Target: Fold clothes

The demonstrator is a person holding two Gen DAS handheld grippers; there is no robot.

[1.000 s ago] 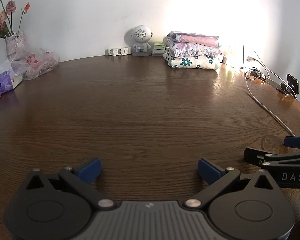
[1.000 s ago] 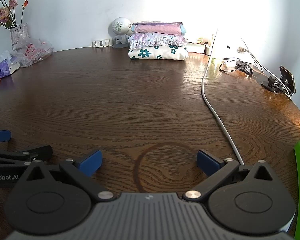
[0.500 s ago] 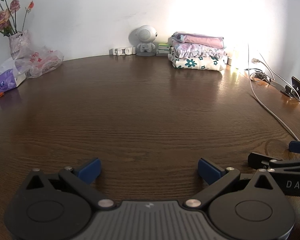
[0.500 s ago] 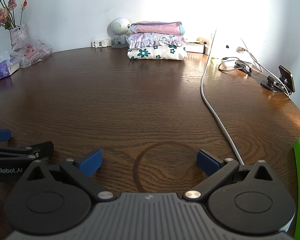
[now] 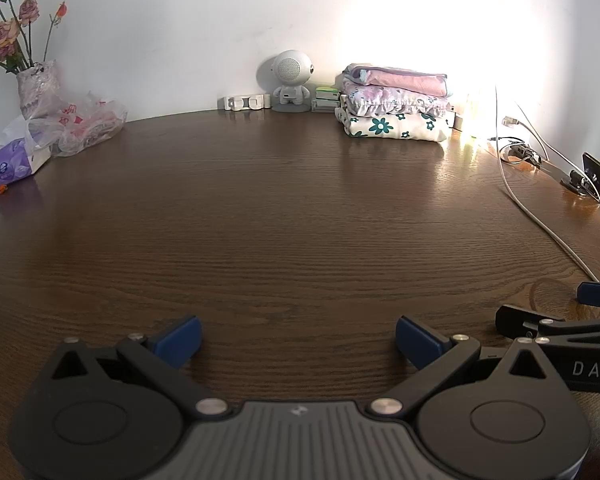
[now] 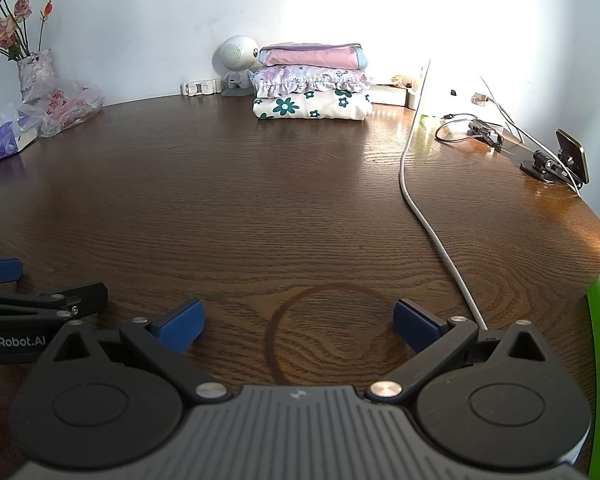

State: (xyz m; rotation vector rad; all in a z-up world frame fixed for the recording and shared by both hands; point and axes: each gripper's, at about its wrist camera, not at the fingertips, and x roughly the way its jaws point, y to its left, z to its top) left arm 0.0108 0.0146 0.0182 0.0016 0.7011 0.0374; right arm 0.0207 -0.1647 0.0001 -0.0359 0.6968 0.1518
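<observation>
Two black hand-held grippers with blue finger pads sit low over a dark brown wood-grain table (image 5: 284,216), side by side and close together. The left gripper (image 5: 298,338) has its fingers spread wide with nothing but bare tabletop between them; the right gripper (image 6: 298,326) is likewise wide apart and holds nothing, its pads framing a faint dark ring stain (image 6: 324,334) in the wood.

The clothes are well away from both tools: a neat stack of three folded garments (image 6: 312,82) rests at the far edge of the table against the white wall, a cream piece with teal flowers at the bottom, a lilac ruffled floral one in the middle and a pink one on top. Just to its left stands a small white round-headed robot figurine (image 5: 290,82).

At the far left corner are a wrapped vase of dried roses (image 5: 36,84), a crumpled clear plastic bag (image 5: 84,122) and a purple tissue pack (image 5: 14,160). A white cable (image 6: 428,220) runs down the right side of the table, past a small phone on a black stand (image 6: 568,158).
</observation>
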